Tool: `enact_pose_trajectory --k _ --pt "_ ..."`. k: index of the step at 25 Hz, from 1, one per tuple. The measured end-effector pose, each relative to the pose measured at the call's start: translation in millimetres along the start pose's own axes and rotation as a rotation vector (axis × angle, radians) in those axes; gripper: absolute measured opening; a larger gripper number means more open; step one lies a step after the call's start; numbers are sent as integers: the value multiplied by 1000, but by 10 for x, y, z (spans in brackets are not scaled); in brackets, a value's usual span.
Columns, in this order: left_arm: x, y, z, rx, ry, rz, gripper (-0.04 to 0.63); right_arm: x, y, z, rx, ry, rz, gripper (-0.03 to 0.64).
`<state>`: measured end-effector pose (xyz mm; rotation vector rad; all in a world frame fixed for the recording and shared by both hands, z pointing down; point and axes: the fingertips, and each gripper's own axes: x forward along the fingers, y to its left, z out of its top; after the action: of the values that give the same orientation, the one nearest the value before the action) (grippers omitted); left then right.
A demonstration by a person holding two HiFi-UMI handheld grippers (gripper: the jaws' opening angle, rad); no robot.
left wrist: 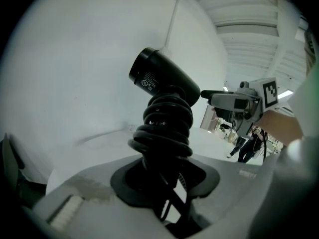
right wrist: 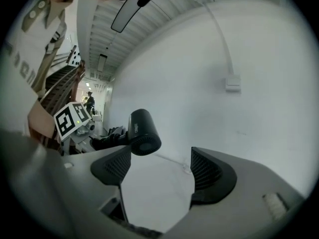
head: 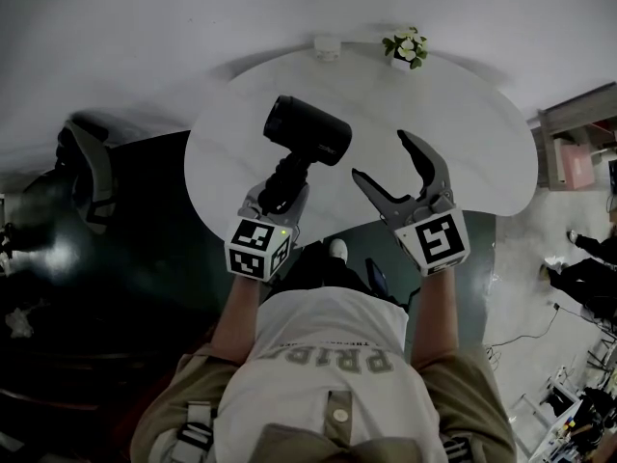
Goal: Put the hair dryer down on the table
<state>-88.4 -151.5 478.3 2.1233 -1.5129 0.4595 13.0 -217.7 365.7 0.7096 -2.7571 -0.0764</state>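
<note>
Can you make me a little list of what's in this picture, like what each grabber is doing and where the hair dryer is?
hair dryer: black, with its cord coiled round the handle, held up over the table
left hand-held gripper: shut on the hair dryer's handle
right hand-held gripper: open, empty, beside the hair dryer
table: white, with a rounded edge
potted plant: small, at the table's far edge
task: hair dryer not yet put down
</note>
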Motion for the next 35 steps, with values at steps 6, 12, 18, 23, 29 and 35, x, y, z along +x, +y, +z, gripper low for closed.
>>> enact_pose_trajectory --k 6,12,18,23,29,35 --pt "114 -20 -245 -1 83 -33 138 210 219 -207 -81 71 73 390" --pt "186 -49 -392 -1 138 -60 138 359 365 -361 -174 154 119 397" --pt "271 -74 -502 14 180 -83 138 495 423 -597 -301 259 151 397" --pt "331 -87 -585 19 212 -96 138 598 445 -765 -300 307 173 397" --pt "420 -105 -681 26 254 -111 138 693 453 -910 -276 341 185 391" --pt "454 -95 -777 11 297 -123 138 761 444 -1032 -316 388 181 380"
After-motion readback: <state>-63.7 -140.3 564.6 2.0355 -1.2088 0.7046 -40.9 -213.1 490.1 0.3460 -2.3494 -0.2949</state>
